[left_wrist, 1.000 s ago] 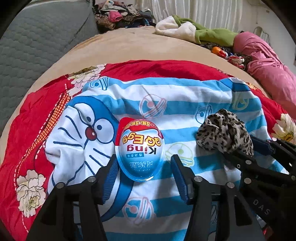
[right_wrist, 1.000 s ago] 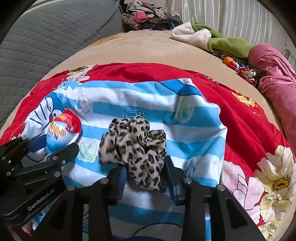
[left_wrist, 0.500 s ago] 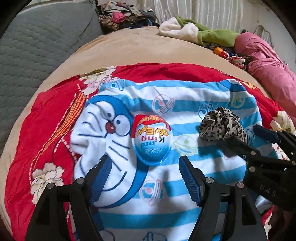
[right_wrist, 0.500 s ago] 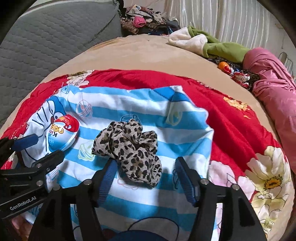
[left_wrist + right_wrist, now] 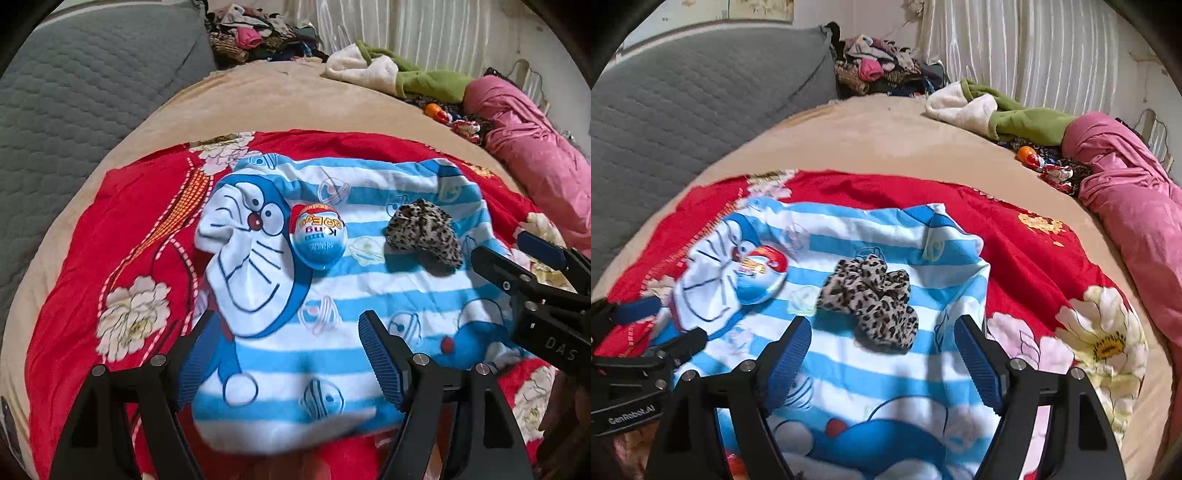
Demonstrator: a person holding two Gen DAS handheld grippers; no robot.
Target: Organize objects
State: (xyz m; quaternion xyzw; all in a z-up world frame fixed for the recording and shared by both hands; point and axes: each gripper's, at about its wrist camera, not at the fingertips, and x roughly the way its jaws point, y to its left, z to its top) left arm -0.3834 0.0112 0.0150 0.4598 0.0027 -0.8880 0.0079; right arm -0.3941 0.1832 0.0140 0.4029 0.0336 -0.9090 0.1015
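- Left gripper (image 5: 286, 354): jaws wide apart and empty. The toy egg (image 5: 318, 236) lies ahead of them on the striped cartoon cloth (image 5: 332, 295), clear of both pads.
- Right gripper (image 5: 882, 350): jaws opening, nothing between them. The leopard scrunchie (image 5: 870, 295) rests on the same cloth, just beyond the tips.
- Both items sit side by side, apart, on the bed (image 5: 868, 136).
- Judgement: release step. Lift each gripper straight off; avoid snagging the soft cloth or nudging the egg, which may roll.
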